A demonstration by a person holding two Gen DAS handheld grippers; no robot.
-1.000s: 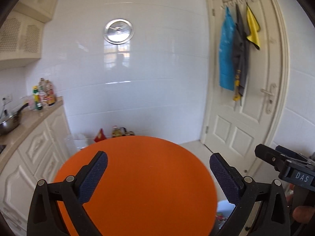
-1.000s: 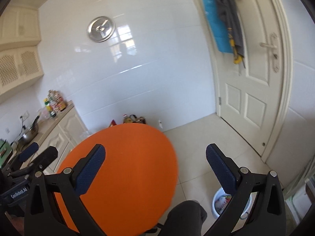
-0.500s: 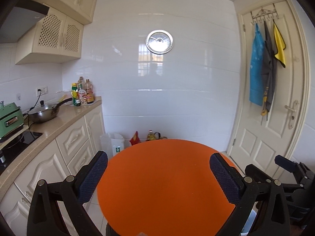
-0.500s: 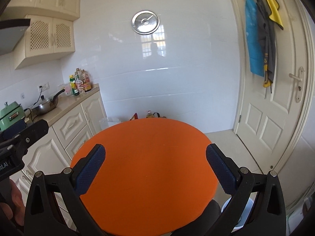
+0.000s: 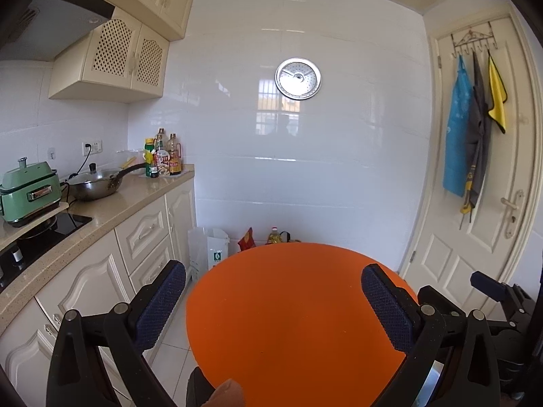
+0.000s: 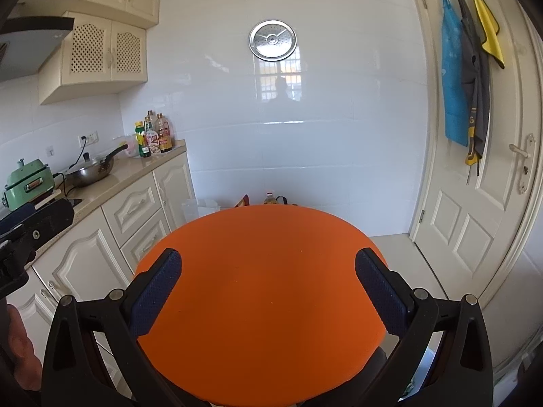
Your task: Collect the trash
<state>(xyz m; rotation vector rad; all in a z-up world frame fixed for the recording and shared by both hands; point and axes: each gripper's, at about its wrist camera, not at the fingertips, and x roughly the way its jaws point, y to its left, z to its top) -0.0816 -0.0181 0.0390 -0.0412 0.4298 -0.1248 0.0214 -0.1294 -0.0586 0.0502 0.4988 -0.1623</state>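
Low in the frame, left hand-held gripper [image 5: 273,302] and right hand-held gripper [image 6: 268,290] both hang released, nothing grasped, over the bare orange bench [image 6: 264,271].

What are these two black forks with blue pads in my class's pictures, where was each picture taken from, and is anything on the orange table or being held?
They are hand-held grippers, one in each of a person's hands; no robot arm is involved. Each picture comes from a fisheye camera on one gripper, looking forward along its fingers. One view shows the left gripper, the other the right gripper. Both stand open and hold nothing. Below them is a round orange table, with nothing visible on its top. Beyond it are kitchen cabinets, a white door and bags on the floor by the wall.
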